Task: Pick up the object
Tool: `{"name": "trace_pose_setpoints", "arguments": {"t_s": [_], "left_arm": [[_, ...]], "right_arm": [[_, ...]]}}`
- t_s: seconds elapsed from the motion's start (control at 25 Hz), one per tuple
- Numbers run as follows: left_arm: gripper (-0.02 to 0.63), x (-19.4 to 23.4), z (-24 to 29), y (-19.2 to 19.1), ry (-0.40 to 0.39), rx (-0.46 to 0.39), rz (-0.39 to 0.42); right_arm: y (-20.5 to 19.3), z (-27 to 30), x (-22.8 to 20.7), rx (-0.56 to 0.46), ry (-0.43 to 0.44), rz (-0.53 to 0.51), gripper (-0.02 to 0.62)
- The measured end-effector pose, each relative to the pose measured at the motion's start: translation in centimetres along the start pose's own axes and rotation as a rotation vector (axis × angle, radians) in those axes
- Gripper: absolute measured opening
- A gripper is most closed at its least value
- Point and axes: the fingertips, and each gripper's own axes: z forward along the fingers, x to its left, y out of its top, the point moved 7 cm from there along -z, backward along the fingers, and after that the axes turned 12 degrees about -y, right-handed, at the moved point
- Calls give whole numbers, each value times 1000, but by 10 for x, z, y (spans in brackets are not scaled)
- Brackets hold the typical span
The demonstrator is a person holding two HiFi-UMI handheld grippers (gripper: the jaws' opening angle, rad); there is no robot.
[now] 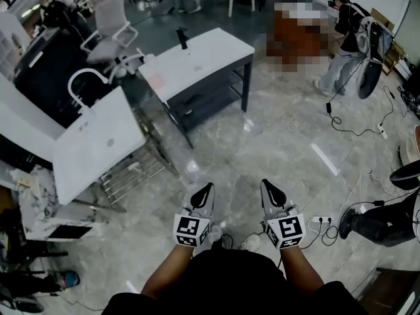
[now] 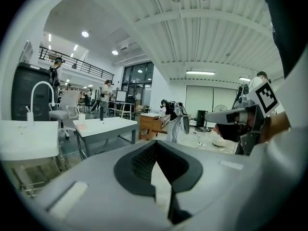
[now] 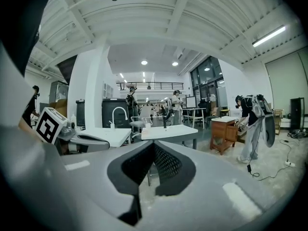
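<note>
Head view: I've got both grippers low over the marble floor (image 1: 275,136), side by side and not touching. The left gripper (image 1: 209,187) has its jaws together with nothing in them, and the right gripper (image 1: 266,184) looks the same. The only candidate I see for the object is a dark upright item (image 1: 182,38) on the white table (image 1: 210,61). It's far ahead, well apart from both grippers, and too small for me to tell what it is. The sink counter (image 1: 98,143) with its white faucet (image 1: 80,84) sits left of the table, and a white chair (image 1: 108,18) is beyond it.

Left gripper view: the jaw tips meet and there's nothing between the pads. The table is ahead-left with the dark item standing on it. The right gripper shows at the right edge. A person with a backpack (image 2: 174,114) bends at a wooden desk (image 2: 150,124).

Right gripper view: the jaw tips meet and it's empty. The table is straight beyond the tips with the dark item upright on top, and the faucet is to its left.
</note>
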Motion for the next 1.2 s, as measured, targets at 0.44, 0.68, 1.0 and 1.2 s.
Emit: {"name": "trace_pose_setpoints", "arguments": {"t_s": [0.44, 0.68, 1.0, 1.2], "left_arm": [[18, 31, -27, 1, -16, -2, 12], [18, 61, -49, -3, -6, -3, 9], [18, 73, -41, 3, -7, -10, 5], [18, 83, -20, 2, 4, 11, 1]], "right_arm": [[9, 14, 31, -33, -43, -4, 3], [10, 24, 54, -28, -63, -29, 3], [14, 38, 53, -20, -56, -47, 3], [12, 62, 43, -3, -18, -42, 3]]}}
